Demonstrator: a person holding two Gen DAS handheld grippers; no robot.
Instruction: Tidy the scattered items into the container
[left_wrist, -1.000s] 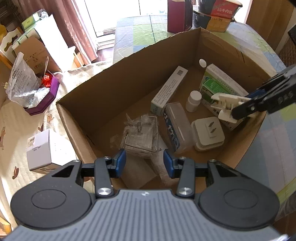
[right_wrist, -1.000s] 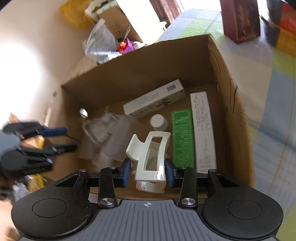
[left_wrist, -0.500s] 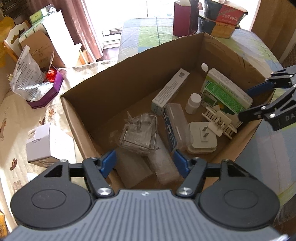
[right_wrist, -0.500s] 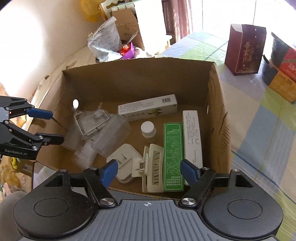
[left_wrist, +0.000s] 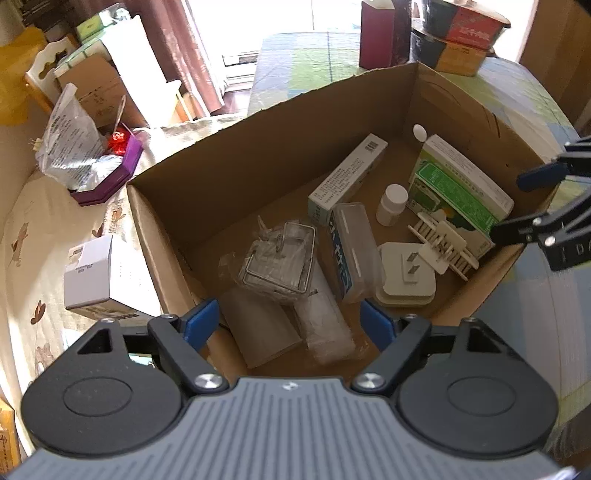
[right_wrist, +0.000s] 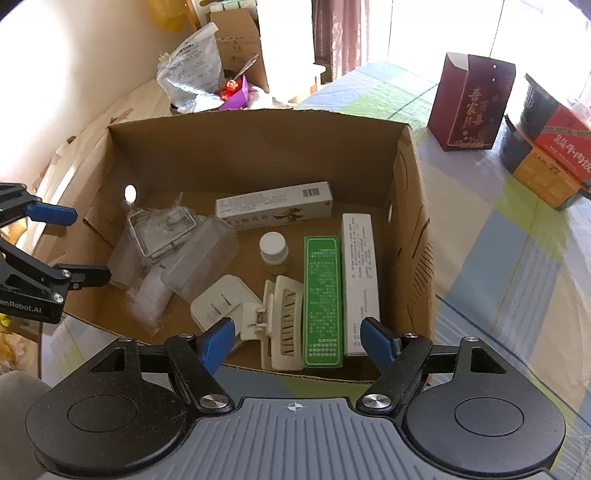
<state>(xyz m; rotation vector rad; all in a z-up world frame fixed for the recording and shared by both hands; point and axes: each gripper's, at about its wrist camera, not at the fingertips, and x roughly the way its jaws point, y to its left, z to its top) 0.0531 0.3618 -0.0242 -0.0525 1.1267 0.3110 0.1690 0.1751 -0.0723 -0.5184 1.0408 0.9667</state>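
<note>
Right wrist view: right tongs spread wide, empty, over box near edge; left tongs likewise, opp. side.

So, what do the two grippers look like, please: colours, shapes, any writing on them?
Both look the same. The left gripper and the right gripper each have a grey ribbed body, two round black discs, black link arms with silver screws, and blue pads on the fingers. Seen from the right wrist camera, the left gripper carries white lettering that reads about "enRobot.AI". No cables or sleeves are visible.
</note>
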